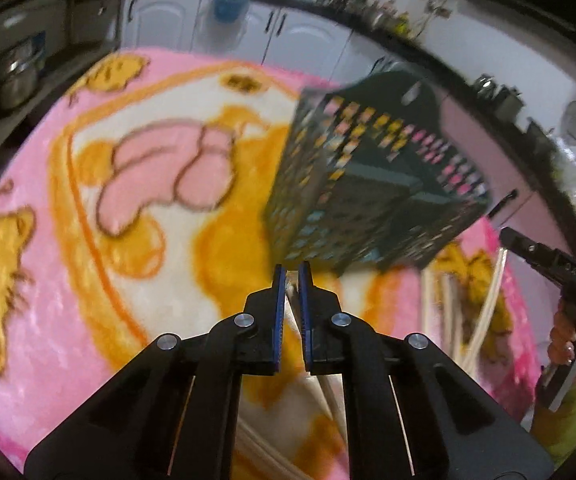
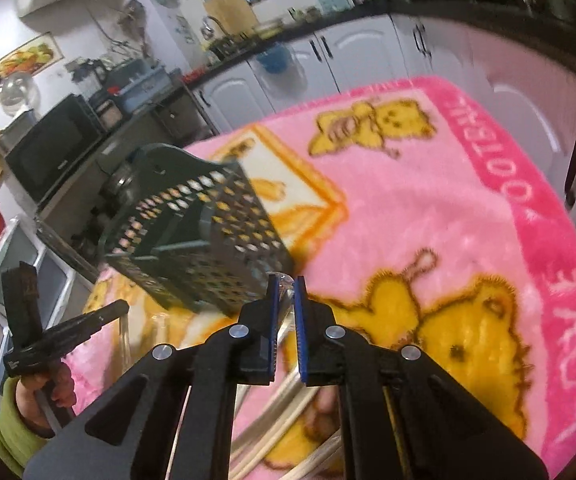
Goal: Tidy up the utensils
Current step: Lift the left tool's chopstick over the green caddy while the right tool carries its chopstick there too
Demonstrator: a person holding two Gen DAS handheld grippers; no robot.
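A dark green perforated utensil basket (image 1: 372,184) stands on the pink blanket; it also shows in the right wrist view (image 2: 204,232). My left gripper (image 1: 293,276) is nearly shut on a pale utensil handle, just in front of the basket. My right gripper (image 2: 284,284) is nearly shut on a clear utensil, close to the basket's near corner. Several cream chopsticks (image 1: 484,312) lie on the blanket to the right, and more chopsticks (image 2: 280,412) lie under my right gripper. The right gripper also shows in the left wrist view (image 1: 548,264).
A pink and yellow cartoon blanket (image 1: 128,200) covers the table (image 2: 468,208). White kitchen cabinets (image 2: 360,52) and a dark counter run behind it. A microwave (image 2: 52,148) stands at the left.
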